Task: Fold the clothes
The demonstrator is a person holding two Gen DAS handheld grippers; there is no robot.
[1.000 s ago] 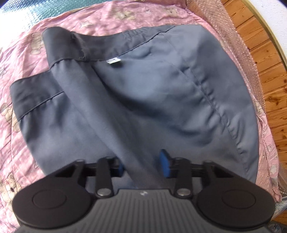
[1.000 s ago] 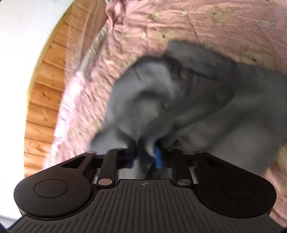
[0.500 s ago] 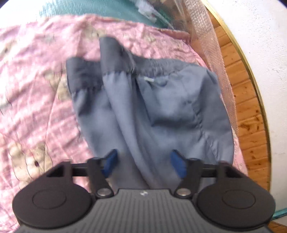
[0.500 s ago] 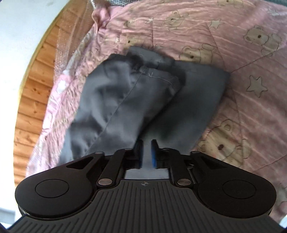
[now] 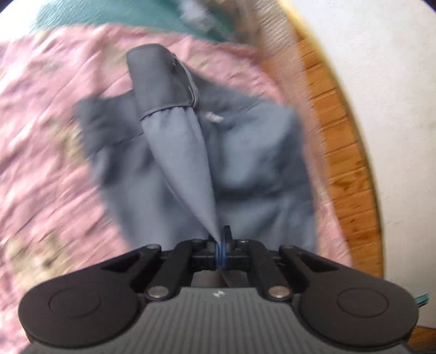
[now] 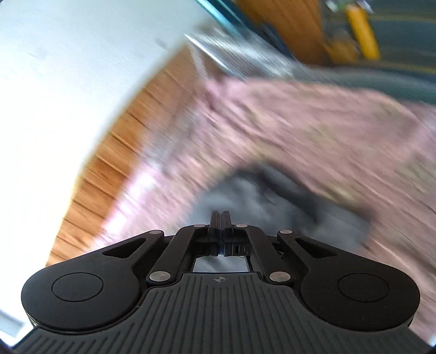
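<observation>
A grey garment (image 5: 259, 163) with a waistband and a small white label (image 5: 214, 117) lies crumpled on a pink bear-print sheet (image 5: 41, 136). My left gripper (image 5: 222, 239) is closing tight on a fold of it; the pads press the cloth, and a taut ridge of fabric (image 5: 177, 136) runs from them up to the waistband. In the right wrist view, blurred by motion, my right gripper (image 6: 220, 217) is shut with nothing between its fingers. It hangs above and short of the same grey garment (image 6: 272, 201) without touching it.
The pink sheet (image 6: 327, 130) ends at a wooden floor (image 5: 346, 177) beside a white wall (image 5: 395, 109). Teal fabric (image 5: 109, 16) lies beyond the sheet's far edge. A yellow object (image 6: 362, 32) stands blurred in the far background.
The left jaws went from wide open around a fold to shut on it, pulling the cloth taut. The right gripper lifted away from the garment and its view swung toward the wall.
</observation>
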